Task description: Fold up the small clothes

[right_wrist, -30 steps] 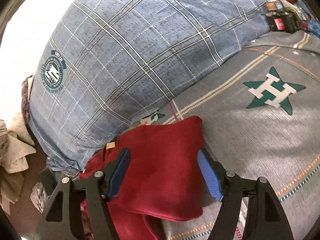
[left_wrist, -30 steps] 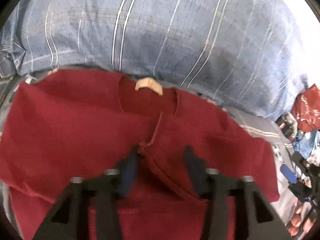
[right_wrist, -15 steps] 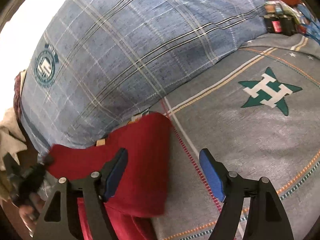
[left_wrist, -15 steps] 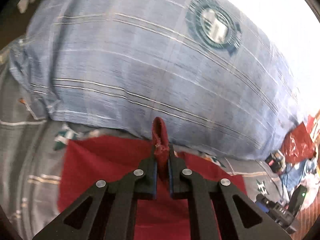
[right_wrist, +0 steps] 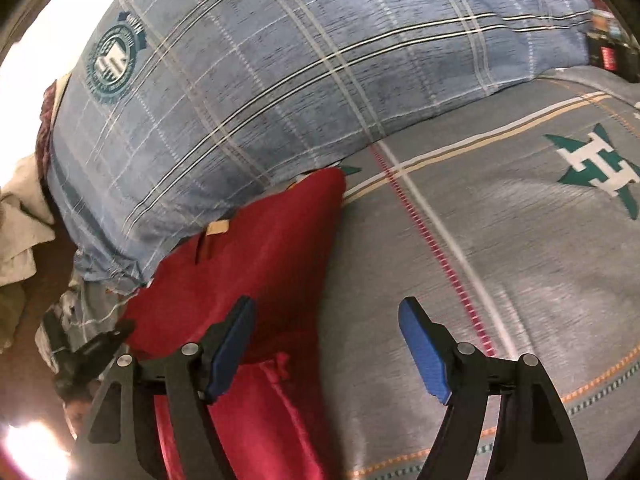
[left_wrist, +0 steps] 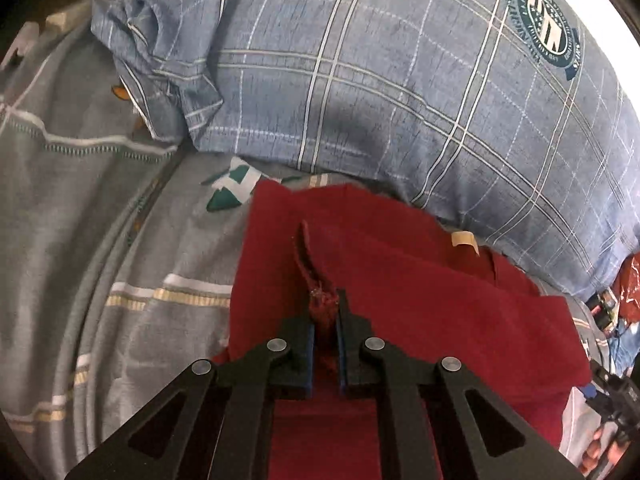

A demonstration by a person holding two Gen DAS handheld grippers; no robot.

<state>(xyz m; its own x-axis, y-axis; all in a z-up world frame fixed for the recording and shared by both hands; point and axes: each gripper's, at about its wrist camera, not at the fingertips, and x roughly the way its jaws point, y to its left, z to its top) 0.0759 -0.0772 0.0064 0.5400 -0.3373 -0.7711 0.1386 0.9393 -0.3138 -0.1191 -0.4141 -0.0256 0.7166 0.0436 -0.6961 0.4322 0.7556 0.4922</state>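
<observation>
The left gripper [left_wrist: 325,322] has its fingers clenched on a pinched edge of the red shirt [left_wrist: 420,312], lying at lower centre of the frame on the bed [left_wrist: 80,208] against the plaid pillow [left_wrist: 400,80]. The right gripper [right_wrist: 328,344] hangs spread and empty, probably just above the cloth. The flap should be carried flat and released square.

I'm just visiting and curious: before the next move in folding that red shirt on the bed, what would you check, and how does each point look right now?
1. Left gripper holds cloth: ok. Its jaws are shut on a pinch of the red shirt.
2. Right gripper free to help: ok. Its jaws stand open, nothing between the pads.
3. Right gripper lined up on the shirt: not ok. Only one finger is over the fabric; the other is over the grey bedsheet.
4. Shirt lying flat: not ok. Folds and a raised ridge show.
5. Blue plaid pillow clear of the shirt: not ok. It lies against the collar edge.
6. Far sleeve position: cannot tell.
</observation>
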